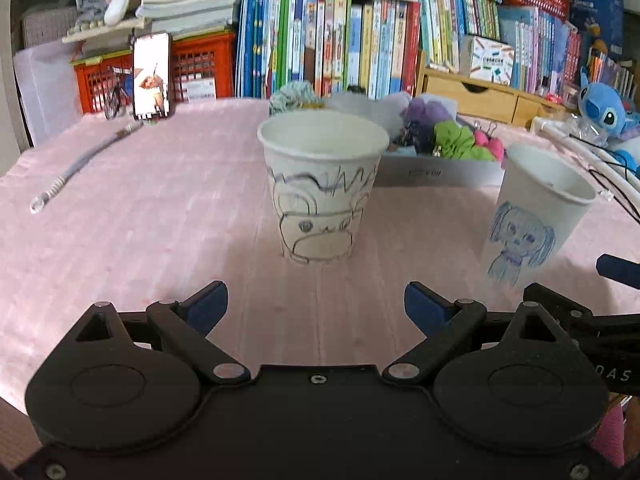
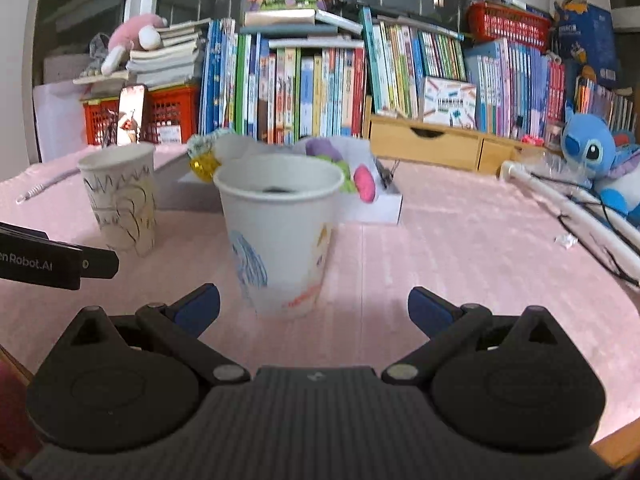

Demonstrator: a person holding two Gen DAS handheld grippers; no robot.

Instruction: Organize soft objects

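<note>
Both the left gripper and right gripper are held spread and empty, each faced at twelve o'clock by a paper cup, presumably set out to receive the soft toys

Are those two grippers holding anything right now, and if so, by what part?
Nothing is held. The left gripper and the right gripper are both open and empty, each short of a paper cup on the table.

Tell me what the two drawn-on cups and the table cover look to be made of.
Both cups, the left and the right, look like matte white paper: thin rolled rims, pen and crayon drawings on the walls. The table cover is probably a pink woven or quilted fabric, given its fine ribbed lines.
</note>
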